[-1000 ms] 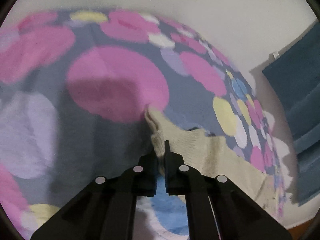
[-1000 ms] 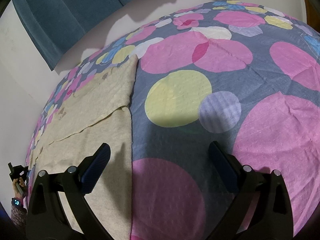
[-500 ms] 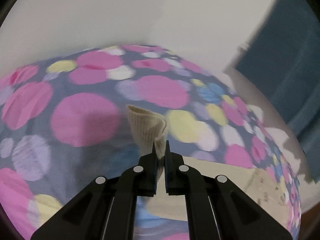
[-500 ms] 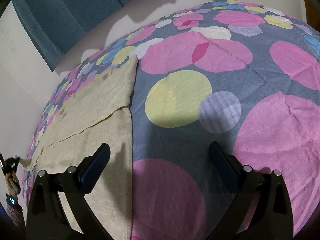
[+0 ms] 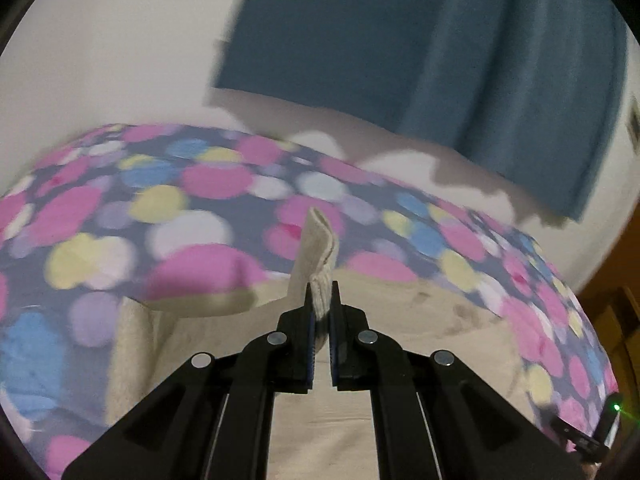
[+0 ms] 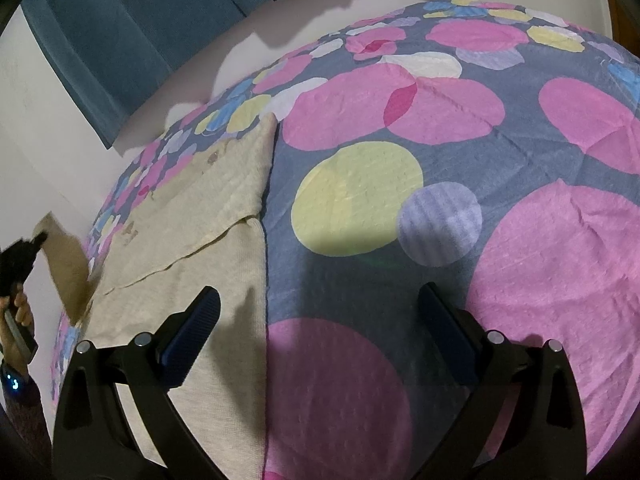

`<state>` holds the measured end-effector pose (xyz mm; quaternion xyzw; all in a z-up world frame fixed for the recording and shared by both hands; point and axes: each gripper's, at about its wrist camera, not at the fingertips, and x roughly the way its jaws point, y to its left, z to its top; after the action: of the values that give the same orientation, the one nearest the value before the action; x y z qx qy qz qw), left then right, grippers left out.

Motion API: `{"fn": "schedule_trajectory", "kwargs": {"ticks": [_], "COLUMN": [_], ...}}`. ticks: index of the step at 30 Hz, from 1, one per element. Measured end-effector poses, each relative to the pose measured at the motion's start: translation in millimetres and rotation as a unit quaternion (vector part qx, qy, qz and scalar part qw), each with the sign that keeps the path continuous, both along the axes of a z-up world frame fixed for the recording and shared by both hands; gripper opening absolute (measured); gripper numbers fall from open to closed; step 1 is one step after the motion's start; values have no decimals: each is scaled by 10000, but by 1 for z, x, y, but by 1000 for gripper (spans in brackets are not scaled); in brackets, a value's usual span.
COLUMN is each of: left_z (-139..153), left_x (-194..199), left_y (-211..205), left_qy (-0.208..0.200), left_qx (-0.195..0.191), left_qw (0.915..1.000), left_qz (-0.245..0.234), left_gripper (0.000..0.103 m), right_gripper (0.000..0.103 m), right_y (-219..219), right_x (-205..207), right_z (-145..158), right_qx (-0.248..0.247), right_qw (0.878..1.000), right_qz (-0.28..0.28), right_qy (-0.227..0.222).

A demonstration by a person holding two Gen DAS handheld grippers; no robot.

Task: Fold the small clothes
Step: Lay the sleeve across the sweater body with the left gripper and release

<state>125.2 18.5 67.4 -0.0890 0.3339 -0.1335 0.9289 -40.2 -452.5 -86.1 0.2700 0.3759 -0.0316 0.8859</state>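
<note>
A cream knit garment (image 6: 192, 240) lies on a bed covered by a grey sheet with pink, yellow and blue dots (image 6: 400, 240). My left gripper (image 5: 321, 292) is shut on a corner of the cream garment (image 5: 320, 256) and holds it lifted above the bed; the rest of the cloth spreads below. In the right wrist view the left gripper (image 6: 38, 238) shows at the far left edge with the raised corner. My right gripper (image 6: 320, 316) is open and empty, low over the sheet, its left finger (image 6: 192, 332) over the garment's near right edge.
A teal curtain (image 5: 440, 60) hangs on the white wall (image 5: 100, 40) behind the bed. The bed's edge runs close to that wall. Wooden furniture (image 5: 616, 320) shows at the far right of the left wrist view.
My left gripper has lifted the garment corner up off the sheet and swung toward the curtain side. The right gripper has stayed still and open.
</note>
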Motion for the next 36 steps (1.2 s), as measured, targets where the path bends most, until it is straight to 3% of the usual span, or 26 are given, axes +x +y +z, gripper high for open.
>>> {"fn": "schedule_trajectory", "kwargs": {"ticks": [4, 11, 26, 29, 32, 36], "left_z": [-15, -49, -95, -103, -105, -94], "left_x": [4, 8, 6, 3, -8, -24], "left_y": [-67, -146, -232, -245, -255, -250], "left_qy": [102, 443, 728, 769, 713, 701], "left_qx": [165, 387, 807, 976, 1060, 886], "left_qw": [9985, 9941, 9838, 9777, 9722, 9709], "left_qz": [-511, -907, -1429, -1695, -1962, -2111], "left_gripper": [5, 5, 5, 6, 14, 44], "right_gripper": [100, 101, 101, 101, 101, 101], "right_y": [0, -1, -3, -4, -4, -4], "right_x": [-2, -4, -5, -6, -6, -6], "right_z": [-1, -2, -2, -2, -3, -3], "right_qx": [52, 156, 268, 295, 305, 309], "right_qw": [10000, 9998, 9995, 9994, 9994, 9993], "right_qz": [-14, -27, -46, -51, -53, -54], "right_qy": [-31, -90, -150, -164, -174, -180]}}
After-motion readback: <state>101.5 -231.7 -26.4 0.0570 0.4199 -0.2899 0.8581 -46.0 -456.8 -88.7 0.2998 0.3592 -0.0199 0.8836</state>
